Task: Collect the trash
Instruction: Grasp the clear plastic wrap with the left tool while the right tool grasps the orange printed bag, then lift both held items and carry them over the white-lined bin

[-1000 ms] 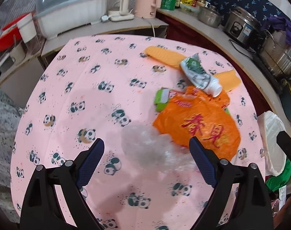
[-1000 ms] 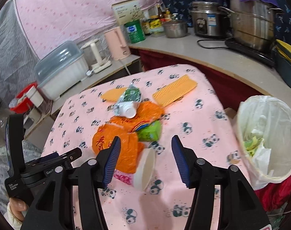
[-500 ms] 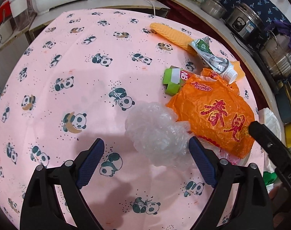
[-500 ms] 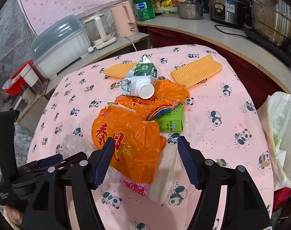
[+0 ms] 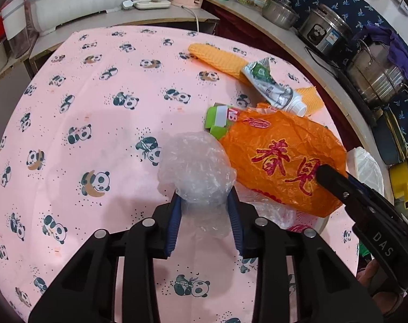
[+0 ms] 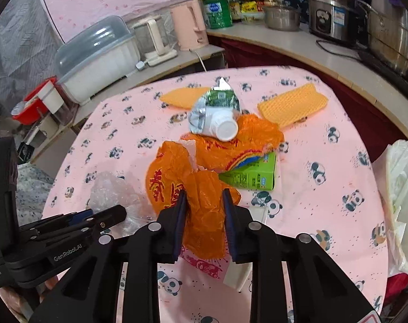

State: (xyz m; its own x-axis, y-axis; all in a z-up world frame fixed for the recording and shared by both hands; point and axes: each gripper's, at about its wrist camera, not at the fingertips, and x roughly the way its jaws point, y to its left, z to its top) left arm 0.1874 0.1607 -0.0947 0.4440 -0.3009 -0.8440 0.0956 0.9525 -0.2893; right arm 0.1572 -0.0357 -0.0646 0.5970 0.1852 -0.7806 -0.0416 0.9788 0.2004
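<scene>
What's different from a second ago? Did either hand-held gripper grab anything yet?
Both closed. The left hand-held gripper, open a second ago, moved in and shut on the clear plastic wad. The right hand-held gripper, also open then, moved forward and shut on the orange plastic bag. The green carton, toothpaste tube and yellow cloths lie where they were on the table.
</scene>
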